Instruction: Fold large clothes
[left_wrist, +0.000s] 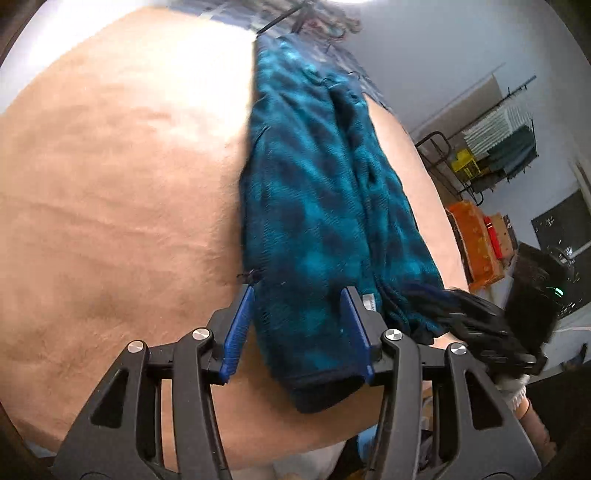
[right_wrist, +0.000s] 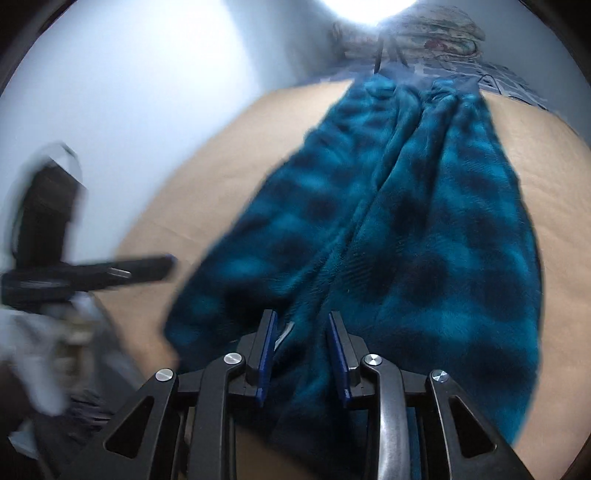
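Pants (left_wrist: 317, 192) are lying folded lengthwise on the tan bed (left_wrist: 110, 184), running from your grippers toward twelve o'clock, where the waist end is reaching the far edge. Your left gripper (left_wrist: 300, 332) is standing open, its blue pads either side of the near cuff without pressing it. Your right gripper (right_wrist: 303, 354) is straddling the fleece at the other cuff with its jaws only partly apart; the picture is blurring, so you cannot tell whether the pads are really biting.

You are judging the next fold, hems up to waist. Before lifting, be closing both grippers squarely on both layers, taking equal depth at each cuff. Keep them level and the same distance apart while carrying toward twelve o'clock, so the legs are staying stacked. Fleece is thick and slippery, so watch for the under layer dropping out.
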